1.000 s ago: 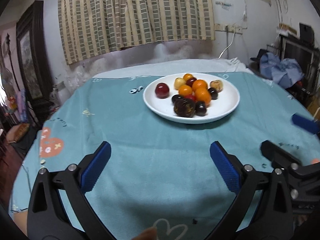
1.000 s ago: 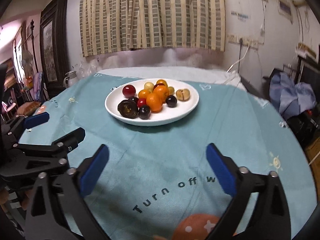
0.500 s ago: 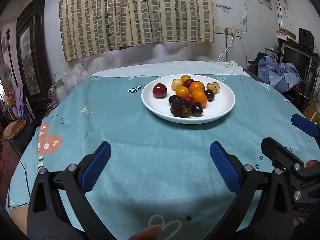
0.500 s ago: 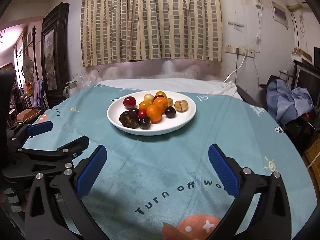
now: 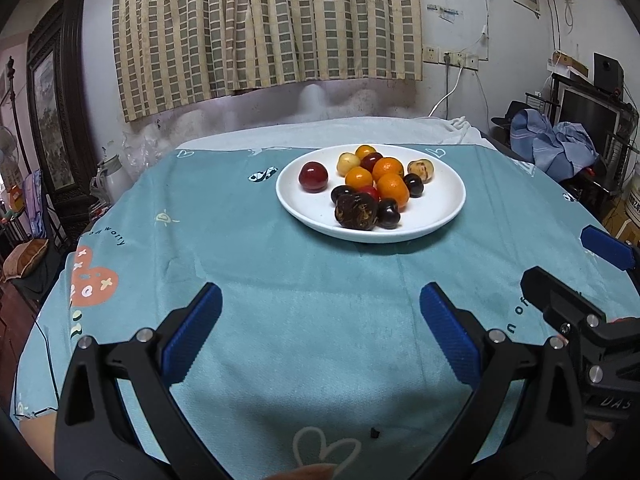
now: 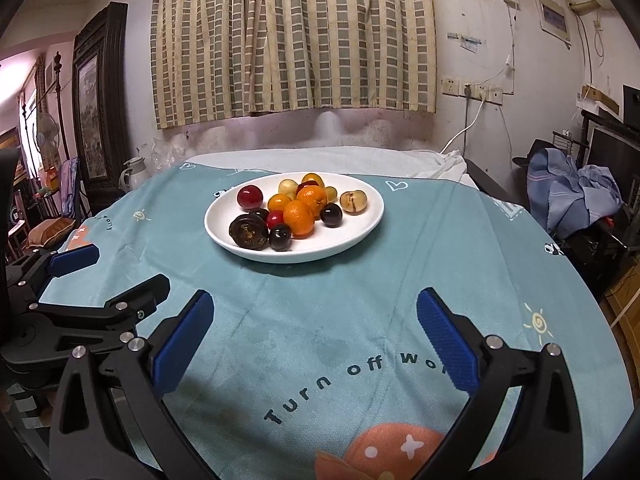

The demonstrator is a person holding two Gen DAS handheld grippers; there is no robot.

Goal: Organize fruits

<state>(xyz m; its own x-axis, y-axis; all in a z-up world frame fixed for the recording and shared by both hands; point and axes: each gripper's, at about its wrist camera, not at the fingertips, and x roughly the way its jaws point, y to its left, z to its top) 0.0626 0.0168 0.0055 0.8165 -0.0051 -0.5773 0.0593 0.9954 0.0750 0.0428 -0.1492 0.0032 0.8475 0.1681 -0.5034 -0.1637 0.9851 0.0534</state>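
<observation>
A white plate (image 5: 440, 216) (image 6: 360, 224) sits on the teal tablecloth toward the far side and holds several fruits. Among them are oranges (image 5: 393, 189) (image 6: 298, 216), a red plum (image 5: 313, 176) (image 6: 249, 197), dark plums (image 5: 388, 213) (image 6: 280, 237), a wrinkled dark passion fruit (image 5: 357, 211) (image 6: 248, 232) and pale yellow fruits (image 5: 348, 163) (image 6: 353, 202). My left gripper (image 5: 320, 332) is open and empty, well short of the plate. My right gripper (image 6: 316, 332) is open and empty, beside the left one, which also shows in the right wrist view (image 6: 108, 280).
The teal cloth (image 5: 280, 280) covers a round table with white bedding (image 5: 360, 132) at its far edge. A dark framed cabinet (image 5: 52, 112) and kettle (image 5: 112, 176) stand left. A chair with blue clothes (image 5: 556, 148) and a monitor stand right. Curtains hang behind.
Both grippers have tilted up and drawn back slightly, so the plate looks a little smaller and lower in both views. Jaws stay open. The fruits have not moved.
</observation>
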